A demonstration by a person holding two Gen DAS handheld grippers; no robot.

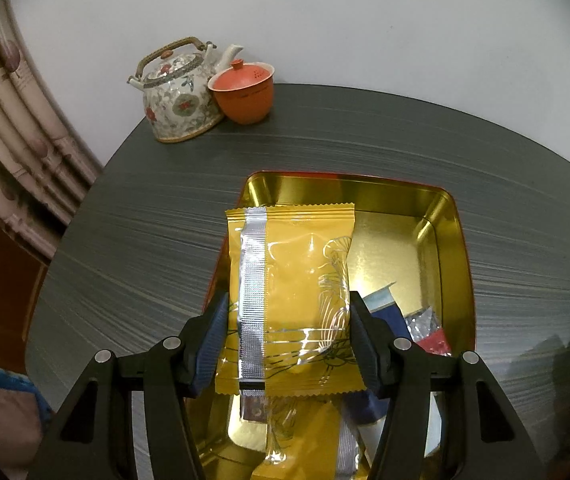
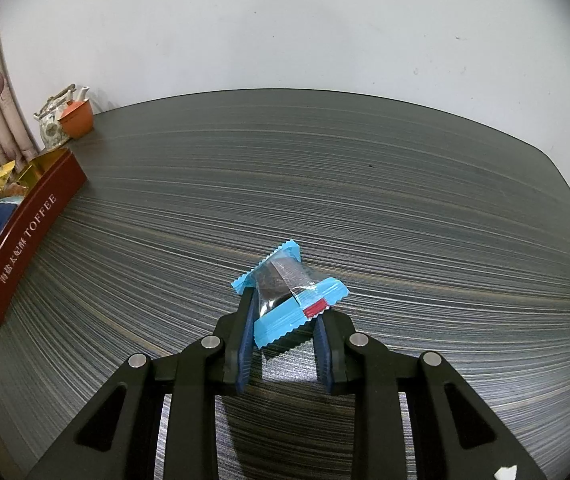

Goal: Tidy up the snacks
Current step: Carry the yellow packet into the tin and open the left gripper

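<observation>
Left gripper (image 1: 289, 344) and right gripper (image 2: 285, 320): matte black linkage arms with triangular cut-outs, round silver pivot pins, ribbed dark-blue pads (image 1: 213, 350) lining both fingers

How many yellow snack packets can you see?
2, maybe more. One yellow packet is held between the left gripper fingers above the gold tin. A second yellow packet lies in the tin beneath it; others may be hidden underneath.

One gold-lined rectangular tin (image 1: 451, 216). One floral ceramic teapot (image 1: 177, 96). One orange lidded clay cup (image 1: 245, 94). Two yellow foil snack packets in view: one raised (image 1: 289, 280), one in the tin (image 1: 305, 440). One blue-wrapped dark snack (image 2: 285, 284). One dark striped table (image 2: 365, 180).
</observation>
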